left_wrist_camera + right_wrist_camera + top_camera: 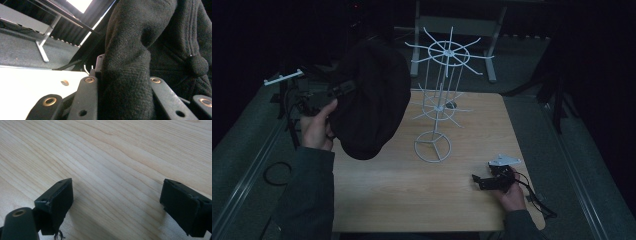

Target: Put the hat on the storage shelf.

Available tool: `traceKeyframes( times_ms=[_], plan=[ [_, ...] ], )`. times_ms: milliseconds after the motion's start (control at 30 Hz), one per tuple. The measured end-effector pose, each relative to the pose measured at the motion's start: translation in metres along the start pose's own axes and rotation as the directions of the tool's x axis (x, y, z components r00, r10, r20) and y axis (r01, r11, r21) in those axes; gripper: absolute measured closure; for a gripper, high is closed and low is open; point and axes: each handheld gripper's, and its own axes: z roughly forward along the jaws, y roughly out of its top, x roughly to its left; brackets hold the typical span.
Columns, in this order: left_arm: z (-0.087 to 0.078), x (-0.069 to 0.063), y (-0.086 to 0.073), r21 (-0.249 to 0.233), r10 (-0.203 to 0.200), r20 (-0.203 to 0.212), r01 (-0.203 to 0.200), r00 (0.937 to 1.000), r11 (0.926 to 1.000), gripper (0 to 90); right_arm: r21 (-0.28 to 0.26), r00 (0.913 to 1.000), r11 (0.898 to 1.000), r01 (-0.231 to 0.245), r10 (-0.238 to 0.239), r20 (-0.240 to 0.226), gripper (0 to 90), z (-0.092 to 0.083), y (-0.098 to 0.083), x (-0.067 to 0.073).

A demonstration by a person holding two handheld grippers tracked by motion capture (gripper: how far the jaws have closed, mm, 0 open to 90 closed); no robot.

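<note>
Left gripper [343, 89] is up off the desk [387, 195] at its left edge, clamped on a black fleece hat [369, 97] — the left gripper view has a fold of the fabric [130, 75] pinched tight between the two jaws and rising straight ahead of them. The hat hangs from that gripper, bulk of it drooping below and to the gripper's right, its lower edge over the desk's left side; can't tell whether it touches the wood. A small round knob of the same fleece [197, 65] sits on the hat to the right of the jaws in that view. The left hand [318, 127] is wrapped around the gripper body just below and behind the hat.

White wire display stand [438, 102] is upright mid-desk, beside the hat on the side away from the left gripper — round ring base flat on the wood, two tiers of radiating hooks above. The hat overlaps the stand's lower hooks from the high view; contact not clear.

Right gripper [484, 181] is low at the near right corner of the desk, well apart from the stand and hat, held in the right hand [512, 192]. Its jaws stand wide apart with bare wood grain between them, nothing gripped. It points toward the desk's middle, pads [58, 200] just above the surface.
</note>
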Motion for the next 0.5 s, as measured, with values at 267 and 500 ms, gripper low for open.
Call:
traceKeyframes(
  times_ms=[267, 500],
  plan=[
    [0.004, -0.007, 0.004, -0.006, 0.005, 0.026, -0.005, 0.9997, 1.0000, 74.6, 0.000, 1.0000, 1.000, 0.000, 0.000, 0.000, 11.4, 0.000, 0.000, 0.000],
    [0.011, -0.015, 0.007, 0.007, 0.022, 0.042, -0.023, 0.9988, 0.9997, 74.5, 0.000, 1.0000, 1.000, 0.000, 0.000, 0.000, 11.4, 0.000, 0.000, 0.000]
  ],
)
